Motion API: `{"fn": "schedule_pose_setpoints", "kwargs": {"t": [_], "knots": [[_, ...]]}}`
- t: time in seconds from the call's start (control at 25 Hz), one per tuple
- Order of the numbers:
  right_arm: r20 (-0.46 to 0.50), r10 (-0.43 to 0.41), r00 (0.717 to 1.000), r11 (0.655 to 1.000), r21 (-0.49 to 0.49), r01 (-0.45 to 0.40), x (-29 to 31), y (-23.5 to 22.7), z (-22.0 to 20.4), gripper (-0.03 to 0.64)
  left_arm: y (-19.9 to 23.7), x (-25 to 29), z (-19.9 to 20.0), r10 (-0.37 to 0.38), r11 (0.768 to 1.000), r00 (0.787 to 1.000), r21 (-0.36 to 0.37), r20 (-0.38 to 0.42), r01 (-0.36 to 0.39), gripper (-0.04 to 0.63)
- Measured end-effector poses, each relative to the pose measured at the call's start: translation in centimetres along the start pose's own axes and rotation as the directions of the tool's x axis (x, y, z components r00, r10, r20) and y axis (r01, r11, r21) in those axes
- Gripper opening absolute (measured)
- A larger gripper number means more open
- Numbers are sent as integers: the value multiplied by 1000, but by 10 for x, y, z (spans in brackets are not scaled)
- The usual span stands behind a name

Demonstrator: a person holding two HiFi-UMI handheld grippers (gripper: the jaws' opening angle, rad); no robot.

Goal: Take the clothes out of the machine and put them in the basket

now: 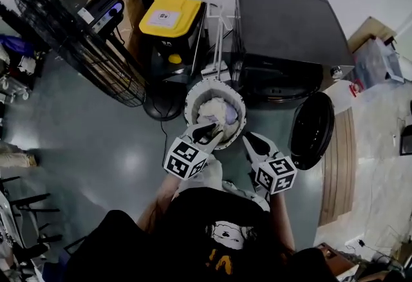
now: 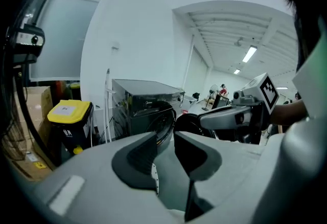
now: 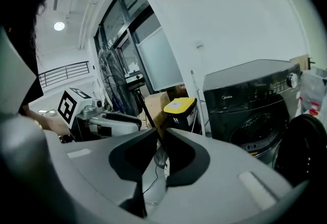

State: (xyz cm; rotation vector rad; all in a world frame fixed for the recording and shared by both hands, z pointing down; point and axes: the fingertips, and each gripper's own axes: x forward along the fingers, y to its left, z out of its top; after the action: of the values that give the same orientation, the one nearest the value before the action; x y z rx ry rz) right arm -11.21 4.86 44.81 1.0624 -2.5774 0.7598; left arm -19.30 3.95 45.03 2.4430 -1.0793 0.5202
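**Both grippers at the basket's near rim, neither holding cloth**

The left gripper (image 1: 214,127) has its jaws slightly parted and empty over the white basket (image 1: 190,95), where the clothes (image 1: 215,112) lie heaped. The right gripper (image 1: 248,138) is pinched nearly together on nothing, just beside the rim. The washing machine (image 1: 283,29) stands close behind the basket, its open door (image 1: 312,129) to the right, with a broad stretch of floor (image 1: 109,152) to the left.
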Motion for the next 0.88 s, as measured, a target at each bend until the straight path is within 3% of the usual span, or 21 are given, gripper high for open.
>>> {"fn": "schedule_pose_setpoints", "kwargs": {"t": [0.56,0.88], "knots": [[47,108,993,990,-95,-103,-73,44,-16,28,-82,-62,-5,104,994,986,-3,131,-105,49],[68,156,985,979,-140,-145,-96,66,-21,21,-113,-87,-17,134,991,979,5,154,-136,3]]}}
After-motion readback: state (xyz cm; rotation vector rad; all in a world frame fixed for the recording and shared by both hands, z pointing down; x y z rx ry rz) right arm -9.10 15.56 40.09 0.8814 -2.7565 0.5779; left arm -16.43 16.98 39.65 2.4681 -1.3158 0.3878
